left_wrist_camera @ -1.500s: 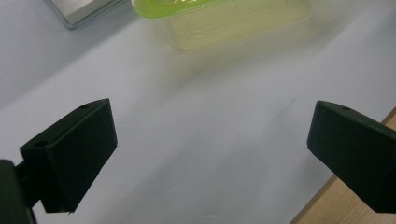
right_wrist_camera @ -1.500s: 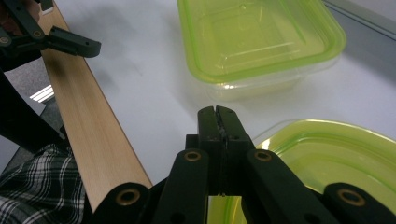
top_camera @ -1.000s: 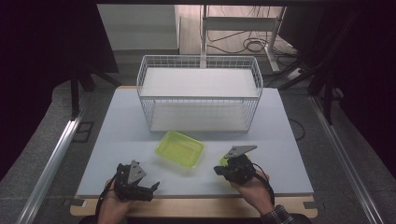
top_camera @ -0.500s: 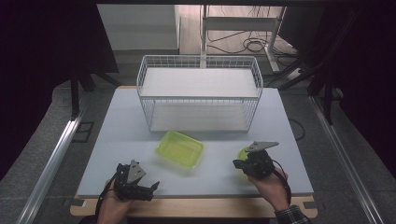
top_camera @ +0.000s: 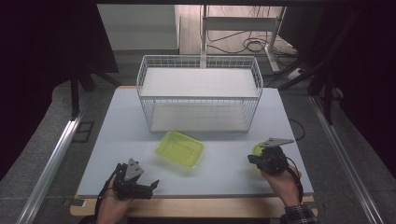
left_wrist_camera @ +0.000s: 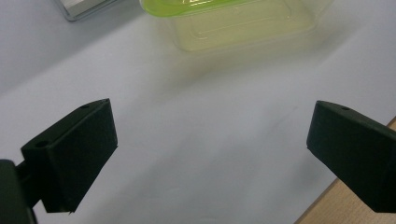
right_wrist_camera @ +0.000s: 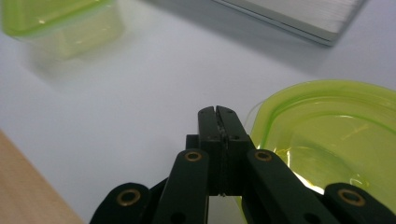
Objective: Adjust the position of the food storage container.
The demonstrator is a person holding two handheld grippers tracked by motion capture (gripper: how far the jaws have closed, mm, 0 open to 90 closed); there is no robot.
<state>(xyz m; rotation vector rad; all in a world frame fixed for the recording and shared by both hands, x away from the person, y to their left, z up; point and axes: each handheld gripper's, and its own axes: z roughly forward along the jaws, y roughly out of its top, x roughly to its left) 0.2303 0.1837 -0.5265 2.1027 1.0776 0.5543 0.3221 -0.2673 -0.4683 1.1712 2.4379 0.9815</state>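
Sitting just right of the clenched right gripper, a green lid rests on the worktop; its tub lies nearer the released left gripper.

A pale grey table with a light wooden front edge fills the middle of the high view. A white wire basket stands on it at upper centre. A yellow-green plastic container lies below the basket, slightly left of centre. A second yellow-green container lies on the table at the lower right.
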